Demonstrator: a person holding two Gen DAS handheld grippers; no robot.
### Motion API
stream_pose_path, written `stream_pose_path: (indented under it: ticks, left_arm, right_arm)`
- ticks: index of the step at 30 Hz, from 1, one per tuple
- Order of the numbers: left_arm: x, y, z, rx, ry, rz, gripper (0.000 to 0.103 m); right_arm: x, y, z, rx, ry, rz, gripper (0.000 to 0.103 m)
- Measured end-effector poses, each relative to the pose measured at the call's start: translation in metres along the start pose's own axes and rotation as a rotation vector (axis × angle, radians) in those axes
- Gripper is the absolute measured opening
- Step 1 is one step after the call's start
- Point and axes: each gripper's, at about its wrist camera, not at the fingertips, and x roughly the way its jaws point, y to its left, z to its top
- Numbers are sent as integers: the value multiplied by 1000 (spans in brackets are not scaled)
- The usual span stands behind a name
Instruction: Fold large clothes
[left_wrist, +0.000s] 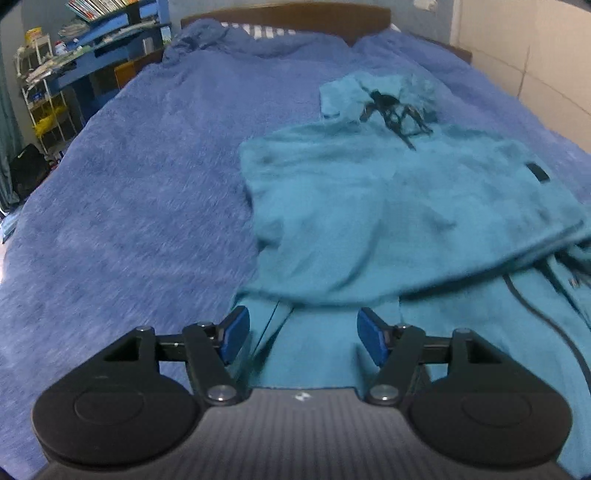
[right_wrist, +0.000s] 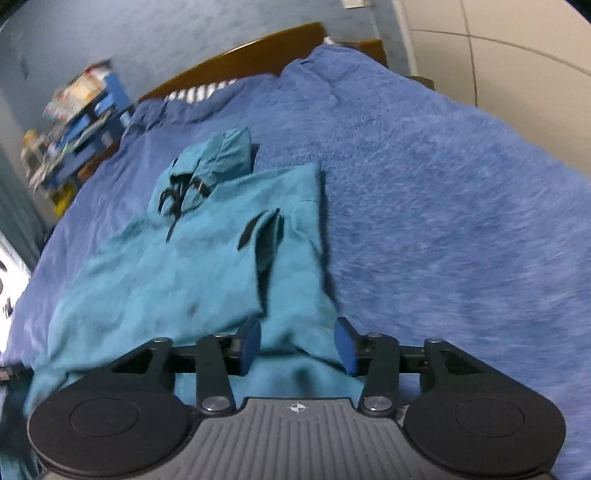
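Teal hoodie spread flat on the blue blanket, right of centre in the left wrist view and left of centre in the right wrist view, hood and black drawstrings toward the headboard at the top of the frame. Sides seemingly already turned inward, giving a narrow slab, probably to ready it for a lengthwise fold. Lying flat and smooth so the creases can set cleanly.

Left gripper at the bottom of its frame, jaws spread, nothing pinched, teal cloth showing below and between them. Right gripper also apart and empty, poised over the near right edge of the hoodie. Both hovering at the hem end, likely lined up to take the bottom edge and carry it toward the hood. Shelves cluttered at upper left.
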Motion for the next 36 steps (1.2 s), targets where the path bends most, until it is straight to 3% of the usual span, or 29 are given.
stream_pose_path:
  ticks: [9, 15, 17, 20, 22, 24, 25, 27, 32, 36]
  left_arm:
    - [-49, 28, -44, 17, 131, 19, 63]
    - [-45, 29, -61, 3, 253, -91, 63]
    - [-39, 29, -65, -26, 307, -163, 54]
    - [-40, 22, -68, 11, 321, -162, 41]
    - [-42, 23, -68, 0, 316, -186, 19]
    - [-47, 24, -67, 14, 296, -200, 11]
    - [-52, 25, -67, 16, 280, -212, 8]
    - [-61, 29, -64, 10, 234, -256, 5]
    - [-94, 47, -41, -25, 58, -362, 3]
    - [-113, 70, -11, -119, -62, -403, 2]
  right_arm:
    - [-65, -25, -36, -42, 242, 68, 57]
    - [-73, -27, -60, 13, 356, 149, 57]
    - [-72, -26, -65, 15, 406, 186, 57]
    - [-70, -21, -68, -1, 427, 226, 53]
    - [-71, -18, -67, -9, 437, 254, 42]
    - [-73, -13, -68, -32, 450, 269, 30]
    - [-75, -12, -68, -39, 452, 277, 19]
    - [-80, -13, -69, -42, 437, 301, 9]
    - [-96, -12, -57, 10, 309, 454, 5]
    - [-109, -7, -31, 32, 186, 536, 4]
